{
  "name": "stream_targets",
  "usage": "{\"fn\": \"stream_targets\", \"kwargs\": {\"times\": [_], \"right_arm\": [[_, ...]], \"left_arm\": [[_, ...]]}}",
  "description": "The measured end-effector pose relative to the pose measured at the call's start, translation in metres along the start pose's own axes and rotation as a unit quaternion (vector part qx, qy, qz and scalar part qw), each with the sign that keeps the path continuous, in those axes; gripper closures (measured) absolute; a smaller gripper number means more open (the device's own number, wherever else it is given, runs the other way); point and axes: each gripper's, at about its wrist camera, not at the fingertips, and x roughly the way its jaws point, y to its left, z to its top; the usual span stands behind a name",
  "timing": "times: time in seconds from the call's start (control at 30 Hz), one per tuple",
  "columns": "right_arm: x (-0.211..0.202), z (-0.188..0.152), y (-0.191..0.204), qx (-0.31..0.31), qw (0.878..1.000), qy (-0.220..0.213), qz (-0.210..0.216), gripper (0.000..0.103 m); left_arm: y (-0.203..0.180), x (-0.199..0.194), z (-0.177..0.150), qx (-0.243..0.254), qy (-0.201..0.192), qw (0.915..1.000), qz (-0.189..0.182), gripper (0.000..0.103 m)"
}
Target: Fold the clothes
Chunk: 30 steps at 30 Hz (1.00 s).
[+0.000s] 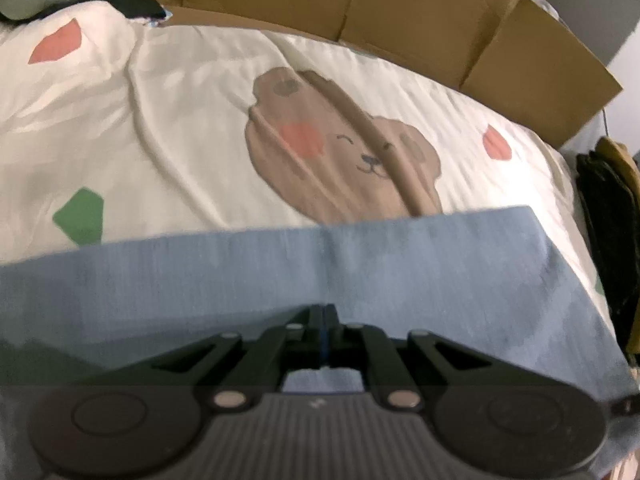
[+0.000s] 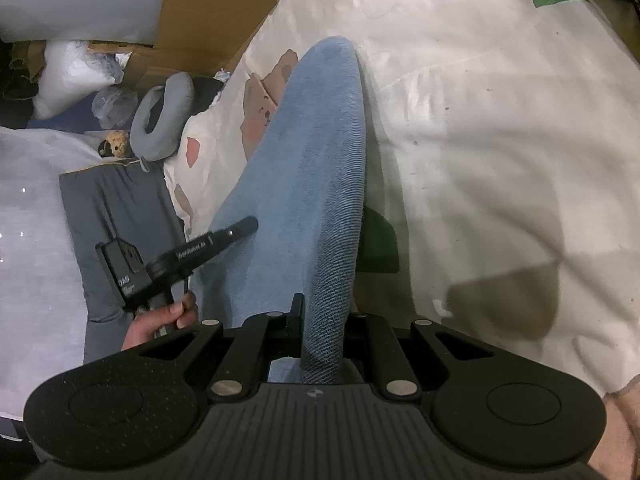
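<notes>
Left wrist view: blurred; the left gripper (image 1: 325,320) has its jaws pinched together on one blue garment (image 1: 400,264), spread over a bear-print bed cover (image 1: 180,128). One cardboard box (image 1: 400,12) is cut off above.

Right wrist view: the right gripper (image 2: 320,320) clamps a rolled fold of the same garment; its far jaw is hidden behind cloth. One hand (image 2: 160,320) is partly cut off.

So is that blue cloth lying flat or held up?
Held up: both tongs, left and right, pinch the blue cloth above the bed.

Blue denim garment (image 1: 360,264) motion-blurred, lower edge hidden behind left gripper (image 1: 325,320), cardboard box (image 1: 400,8) cropped above
</notes>
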Motion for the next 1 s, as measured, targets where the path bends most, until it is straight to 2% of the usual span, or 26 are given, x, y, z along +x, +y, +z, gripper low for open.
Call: {"fn": "stream_targets", "kwargs": {"times": [0.27,0.53,0.7,0.8,0.87,1.0], "right_arm": [[0.000,0.000,-0.001,0.004,1.000,-0.002,-0.001,0.095],[-0.001,-0.001,0.003,0.002,1.000,-0.013,-0.006,0.095],[-0.002,-0.002,0.005,0.012,1.000,-0.019,-0.014,0.095],[-0.001,-0.001,0.006,0.016,0.999,-0.019,-0.022,0.095],[0.000,-0.001,0.006,0.019,0.999,-0.019,-0.026,0.095],[0.000,0.000,0.009,0.023,0.999,-0.016,-0.035,0.095]], "left_arm": [[-0.004,0.006,0.014,-0.002,-0.002,0.9998,0.019,0.100],[-0.006,-0.015,-0.016,0.004,0.039,0.9992,0.000,0.094],[-0.009,-0.034,-0.041,0.005,0.050,0.9986,-0.017,0.064],[-0.015,-0.046,-0.057,0.015,0.052,0.9984,-0.016,0.056],[-0.016,-0.052,-0.068,0.004,0.056,0.9982,-0.022,0.054],[-0.020,-0.063,-0.087,0.001,0.060,0.9974,-0.040,0.057]]}}
